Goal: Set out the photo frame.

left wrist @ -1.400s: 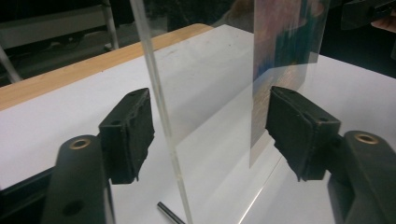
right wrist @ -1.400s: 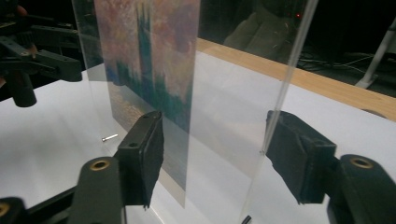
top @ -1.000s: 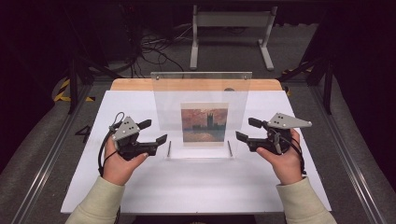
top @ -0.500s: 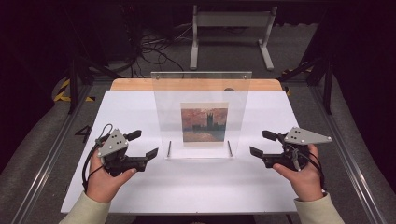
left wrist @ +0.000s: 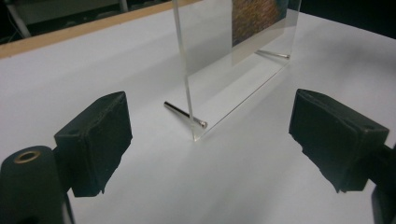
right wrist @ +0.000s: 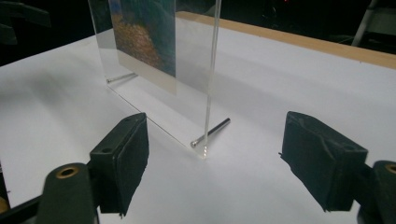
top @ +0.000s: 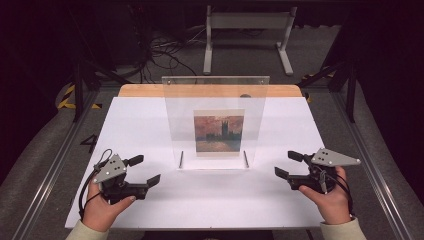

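Left gripper (top: 141, 171) rests low over the white table (top: 140, 125), held in the left hand (top: 102, 207) near the front left edge, jaws spread wide with nothing between them; the jaws have just been opening. Right gripper (top: 288, 165) sits at the mirrored position near the front right edge, held in the right hand (top: 330, 200), jaws likewise wide and empty. Both grippers point inward toward the frame (top: 215, 122), each well apart from it. Frame: a clear acrylic panel standing upright at the table centre, between the two grippers, with a small picture (top: 219, 131) of dark towers under a reddish sky mounted in its lower middle. Two metal pins (top: 181, 159) pass through the bottom corners of the panel and lie flat on the table as feet. In the left gripper view, the near vertical edge of the frame (left wrist: 187, 70) stands ahead of the jaws, roughly centred between the two black pads (left wrist: 95, 140), with one pin (left wrist: 184, 114) crossing its base. In the right gripper view, the opposite edge of the frame (right wrist: 212, 74) stands ahead between the pads (right wrist: 123, 161), its pin (right wrist: 210, 133) touching the table. A wooden strip (top: 145, 90) borders the far side of the table.
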A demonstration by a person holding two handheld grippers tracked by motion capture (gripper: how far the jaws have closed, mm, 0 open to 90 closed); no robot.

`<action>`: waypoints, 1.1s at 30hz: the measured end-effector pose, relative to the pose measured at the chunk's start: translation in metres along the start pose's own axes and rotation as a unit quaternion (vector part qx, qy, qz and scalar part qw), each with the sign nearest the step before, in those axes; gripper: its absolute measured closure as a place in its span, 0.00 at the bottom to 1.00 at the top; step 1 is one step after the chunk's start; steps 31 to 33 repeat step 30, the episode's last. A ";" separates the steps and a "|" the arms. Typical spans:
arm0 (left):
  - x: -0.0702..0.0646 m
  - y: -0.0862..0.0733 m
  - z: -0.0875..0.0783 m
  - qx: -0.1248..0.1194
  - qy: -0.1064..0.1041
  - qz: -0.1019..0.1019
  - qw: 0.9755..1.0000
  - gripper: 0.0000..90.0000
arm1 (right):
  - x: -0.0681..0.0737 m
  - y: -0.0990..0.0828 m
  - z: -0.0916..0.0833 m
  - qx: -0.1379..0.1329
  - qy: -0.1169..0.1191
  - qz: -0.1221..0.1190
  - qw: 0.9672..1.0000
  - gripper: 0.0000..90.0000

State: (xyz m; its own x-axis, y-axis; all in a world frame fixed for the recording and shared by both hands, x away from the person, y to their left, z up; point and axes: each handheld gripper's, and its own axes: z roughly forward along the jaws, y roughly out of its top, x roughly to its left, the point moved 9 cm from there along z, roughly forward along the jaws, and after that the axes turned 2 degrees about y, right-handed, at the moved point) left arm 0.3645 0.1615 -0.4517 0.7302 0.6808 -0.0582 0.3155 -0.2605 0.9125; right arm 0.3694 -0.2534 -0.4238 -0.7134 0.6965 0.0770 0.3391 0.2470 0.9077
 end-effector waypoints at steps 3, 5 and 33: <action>0.007 -0.010 0.003 -0.004 0.002 -0.005 1.000 0.15 | -0.003 -0.010 0.004 0.003 0.001 0.008 1.000 0.25; 0.011 -0.016 0.006 -0.008 0.004 -0.009 1.000 0.15 | -0.004 -0.017 0.009 0.008 0.002 0.012 1.000 0.25; 0.017 -0.043 0.030 0.011 0.006 -0.010 1.000 0.15 | -0.003 -0.061 0.044 0.039 0.019 0.014 0.999 0.31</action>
